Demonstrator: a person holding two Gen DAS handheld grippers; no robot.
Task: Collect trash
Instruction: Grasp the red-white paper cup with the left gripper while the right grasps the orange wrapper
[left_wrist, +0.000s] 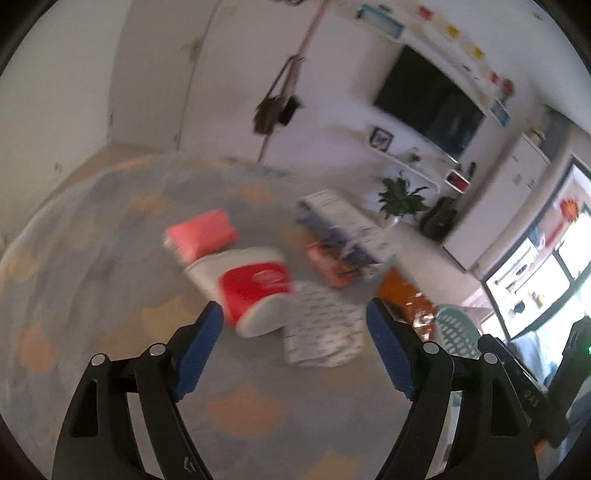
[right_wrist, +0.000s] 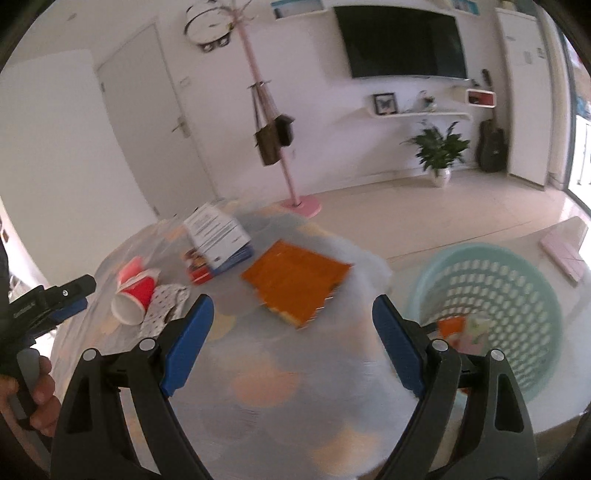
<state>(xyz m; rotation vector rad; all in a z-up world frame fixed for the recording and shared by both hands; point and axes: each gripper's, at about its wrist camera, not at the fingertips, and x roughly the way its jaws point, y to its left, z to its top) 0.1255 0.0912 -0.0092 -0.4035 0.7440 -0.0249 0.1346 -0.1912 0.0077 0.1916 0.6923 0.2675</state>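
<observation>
And here's the trash laid out on the round table with its pastel blotched cloth (right_wrist: 266, 384). Nearest the left gripper (left_wrist: 294, 345) lies a red-and-white paper cup (left_wrist: 245, 286), tipped on its side with its open mouth toward the near-left edge of the table. It looks light and thin-walled, so a hard squeeze would likely crush it; across the body near the rim seems the safest hold. Touching it on the far side is a second, pinkish-red cup (left_wrist: 201, 238), also lying down. Just beside the first cup sits a crumpled white printed paper wrapper (left_wrist: 321, 325): soft, no weight to speak of, best pinched at a raised fold.

Toward the middle of the table lies a flat orange packet (right_wrist: 295, 282), a thin thing lying flat, probably awkward to get under, so an edge or corner is the place to bite. Beyond it, at the far edge, there's a stack of white-and-blue leaflets (right_wrist: 218, 234) over a small red printed box (right_wrist: 197, 269).

At the right edge of the table stands the pale green perforated plastic basket (right_wrist: 517, 295), with some orange and pale scraps already inside.

Now the tongs. The left gripper's blue pads stand wide apart over the cloth, nothing between them, touching nothing. The right gripper (right_wrist: 291, 347) is also spread wide and empty, hanging above the cloth between packet and basket.
</observation>
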